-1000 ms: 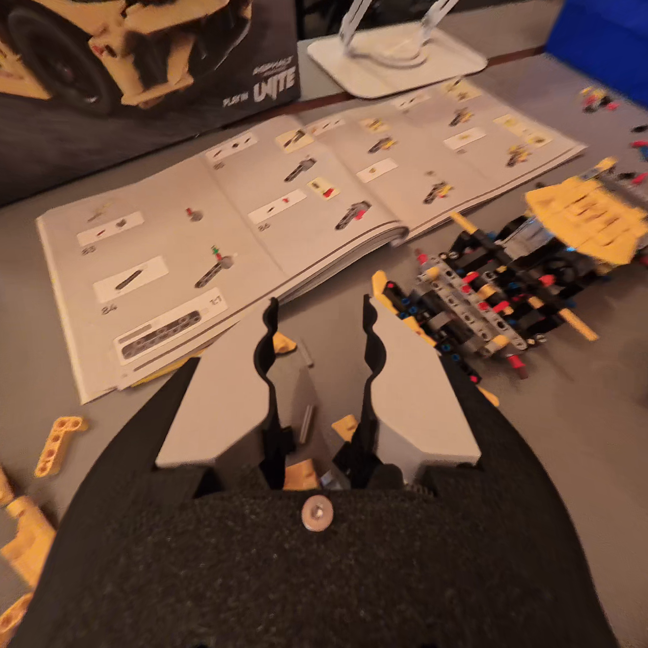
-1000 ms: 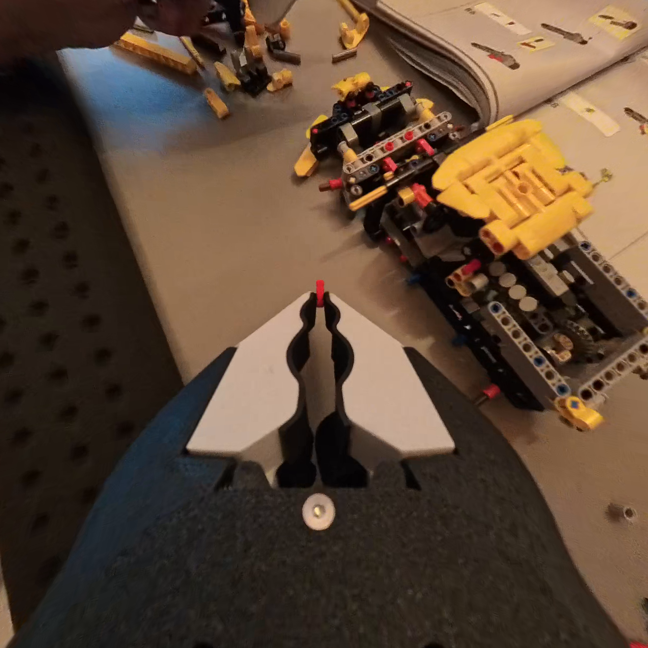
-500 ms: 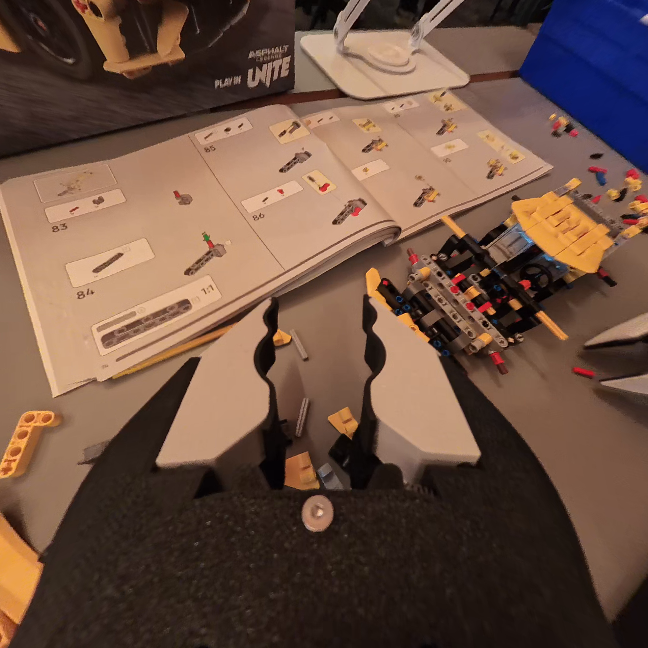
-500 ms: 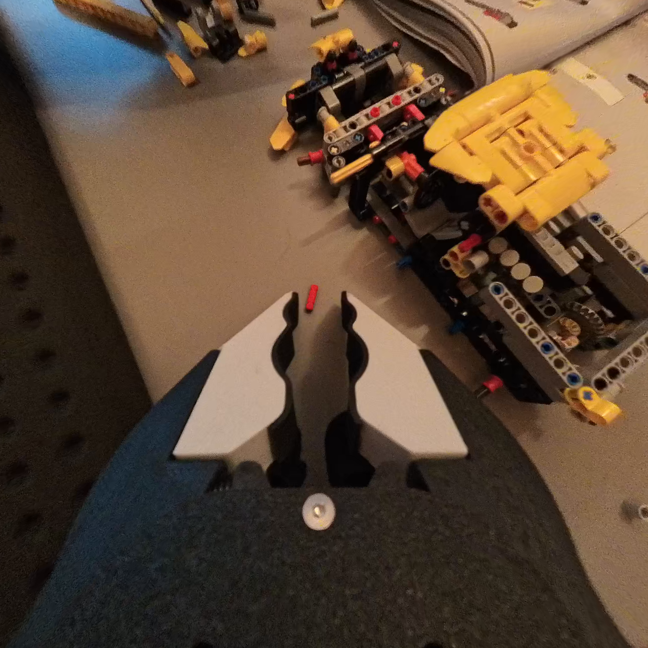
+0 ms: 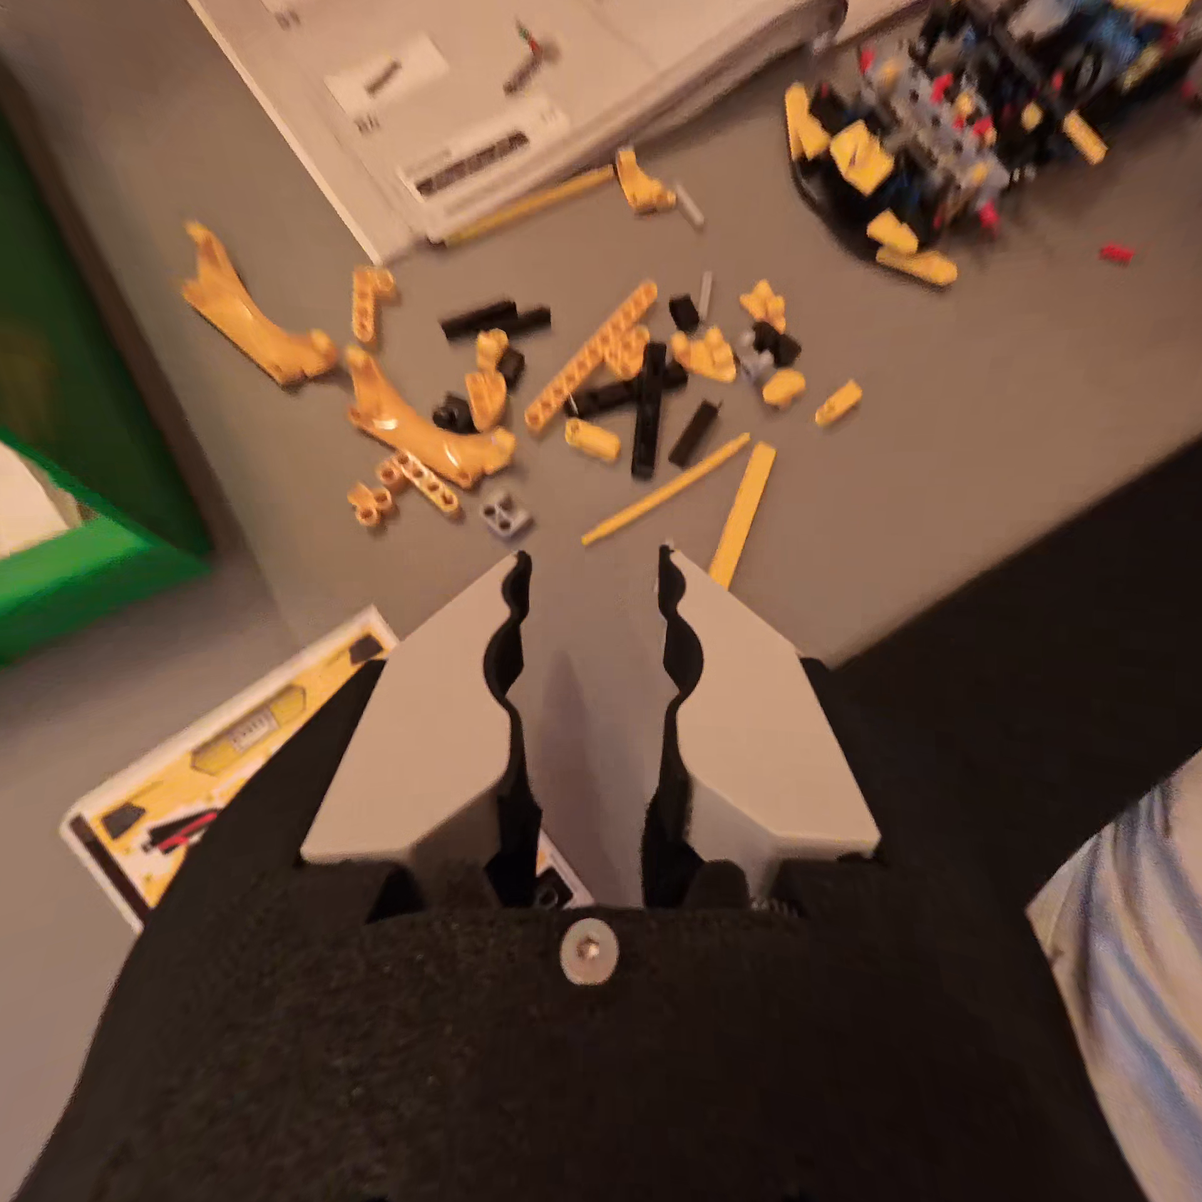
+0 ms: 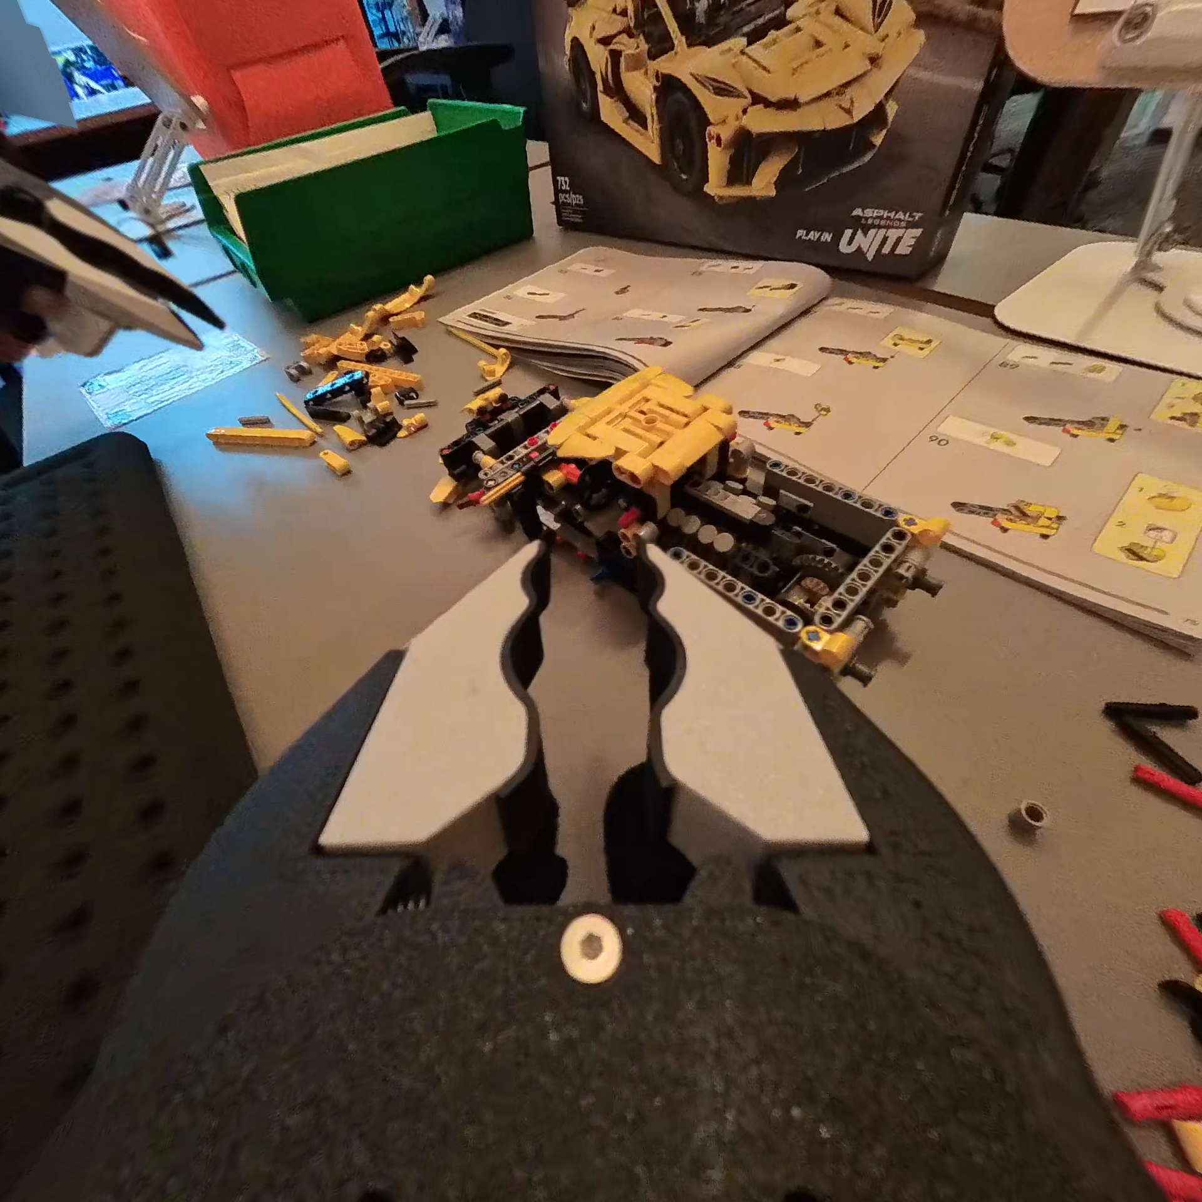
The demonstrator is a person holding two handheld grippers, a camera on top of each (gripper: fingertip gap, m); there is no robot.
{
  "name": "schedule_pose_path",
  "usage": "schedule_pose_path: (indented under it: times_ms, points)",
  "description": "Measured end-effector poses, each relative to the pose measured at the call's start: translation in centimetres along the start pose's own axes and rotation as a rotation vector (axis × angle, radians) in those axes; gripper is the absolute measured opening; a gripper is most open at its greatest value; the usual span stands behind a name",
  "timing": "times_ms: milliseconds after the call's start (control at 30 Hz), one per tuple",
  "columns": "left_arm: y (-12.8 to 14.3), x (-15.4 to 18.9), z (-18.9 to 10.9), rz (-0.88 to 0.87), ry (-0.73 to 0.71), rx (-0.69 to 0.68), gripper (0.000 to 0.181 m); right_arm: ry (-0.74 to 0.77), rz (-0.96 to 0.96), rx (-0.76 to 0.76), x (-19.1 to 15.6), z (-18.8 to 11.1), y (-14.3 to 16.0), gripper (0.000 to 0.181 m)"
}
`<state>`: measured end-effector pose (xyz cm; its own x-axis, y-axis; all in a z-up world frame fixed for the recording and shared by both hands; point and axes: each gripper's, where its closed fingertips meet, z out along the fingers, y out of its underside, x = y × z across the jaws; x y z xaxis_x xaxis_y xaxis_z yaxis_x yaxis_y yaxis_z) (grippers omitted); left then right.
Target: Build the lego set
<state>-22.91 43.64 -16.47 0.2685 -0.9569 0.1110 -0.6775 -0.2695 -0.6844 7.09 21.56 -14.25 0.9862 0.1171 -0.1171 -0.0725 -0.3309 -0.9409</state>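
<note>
Above the scattered yellow and black loose bricks (image 5: 624, 384), the left gripper (image 5: 590, 559) hovered, jaws apart and empty.
Part selection seemed underway; the right gripper (image 6: 595, 553), likewise apart, faced the half-built yellow-and-black car chassis (image 6: 683, 494).

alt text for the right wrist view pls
The right gripper, open and empty, points at a half-built yellow and black lego car on a grey table, with an open instruction booklet, loose pieces, a green bin and the set's box behind.

Motion blurs the car model (image 5: 975, 117), cut off at the top edge; booklet (image 5: 488, 84) print unreadable
</note>
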Motion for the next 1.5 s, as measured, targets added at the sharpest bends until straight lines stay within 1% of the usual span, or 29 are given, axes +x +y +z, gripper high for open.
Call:
schedule_pose_path:
  times_ms: [67, 100, 167, 200, 300, 333, 400, 467, 500, 533, 600, 733, 800, 833, 900, 967, 1000, 1067, 1133, 1167, 1233, 1300, 1400, 1500]
  points:
    - [1.4, -0.3, 0.2, 0.007, -0.025, -0.027, 0.039, 0.016, -0.036, -0.021, -0.1, 0.3, 0.4, 0.024]
    - [1.6, -0.6, 0.5, 0.004, -0.037, -0.035, 0.039, 0.018, -0.047, -0.036, -0.1, 0.4, 0.6, 0.024]
    - [1.2, 0.1, 1.3, 0.01, -0.003, -0.03, 0.039, 0.02, -0.064, -0.057, -0.3, 0.6, 0.9, 0.024]
    - [0.9, 0.2, 1.6, 0.041, -0.003, -0.026, 0.04, 0.019, -0.07, -0.06, -0.3, 0.7, 1.0, 0.023]
    - [0.4, -2.1, 2.8, 0.153, -0.135, -0.026, 0.039, 0.022, -0.076, -0.071, -0.4, 0.7, 1.2, 0.023]
    - [0.7, -2.7, 3.3, 0.157, -0.144, -0.049, 0.039, 0.019, -0.075, -0.073, -0.4, 0.7, 1.3, 0.023]
    - [1.0, -2.8, 4.3, 0.09, -0.082, -0.083, 0.039, 0.019, -0.077, -0.081, -0.4, 0.8, 1.4, 0.023]
    - [0.8, -2.5, 4.8, 0.021, -0.011, -0.075, 0.039, 0.018, -0.08, -0.09, -0.5, 0.8, 1.6, 0.023]
    - [0.8, -2.5, 5.0, 0.02, -0.005, -0.079, 0.039, 0.019, -0.082, -0.093, -0.5, 0.9, 1.7, 0.023]
    - [1.0, -2.9, 5.1, 0.036, -0.029, -0.086, 0.037, 0.02, -0.083, -0.095, -0.5, 0.9, 1.7, 0.023]
    - [1.1, -3.3, 5.0, 0.076, -0.069, -0.08, 0.02, 0.023, -0.086, -0.1, -0.4, 0.9, 1.8, 0.023]
    - [1.3, -2.9, 4.8, 0.1, -0.069, -0.089, 0.02, 0.022, -0.085, -0.107, -0.4, 1.0, 1.9, 0.022]
    - [0.4, -2.4, 4.2, 0.118, -0.084, -0.053, 0.02, 0.024, -0.086, -0.108, -0.4, 1.0, 1.9, 0.021]
    - [-0.6, -1.6, 3.8, 0.128, -0.073, -0.02, 0.02, 0.023, -0.086, -0.106, -0.4, 1.0, 1.9, 0.021]
    - [-3.2, 1.3, 3.3, 0.16, -0.006, 0.05, 0.02, 0.026, -0.088, -0.101, -0.4, 1.0, 1.8, 0.021]
    - [-5.7, 5.9, 3.7, 0.198, 0.109, 0.103, 0.02, 0.028, -0.086, -0.1, -0.4, 0.9, 1.7, 0.02]
    - [-6.5, 8.5, 4.5, 0.202, 0.178, 0.103, 0.02, 0.028, -0.085, -0.099, -0.3, 0.9, 1.7, 0.02]
    - [-7.1, 13.8, 6.8, 0.194, 0.301, 0.048, 0.02, 0.027, -0.084, -0.094, -0.4, 0.9, 1.7, 0.02]
    - [-7.5, 19.4, 9.0, 0.215, 0.428, 0.032, 0.02, 0.03, -0.084, -0.096, -0.3, 0.9, 1.7, 0.02]
    - [-7.5, 21.6, 10.1, 0.232, 0.468, 0.012, 0.02, 0.032, -0.086, -0.095, -0.3, 0.9, 1.7, 0.02]
    - [-7.0, 24.9, 12.0, 0.289, 0.503, -0.039, 0.02, 0.032, -0.087, -0.095, -0.4, 0.8, 1.7, 0.02]
    - [-6.5, 26.6, 13.5, 0.356, 0.508, -0.079, 0.02, 0.026, -0.089, -0.093, -0.5, 0.8, 1.6, 0.02]
    - [-6.3, 27.1, 14.9, 0.416, 0.478, -0.11, 0.02, 0.024, -0.092, -0.096, -0.6, 0.9, 1.7, 0.02]
    - [-5.8, 27.3, 15.5, 0.428, 0.487, -0.138, 0.02, 0.021, -0.091, -0.098, -0.6, 0.9, 1.7, 0.02]
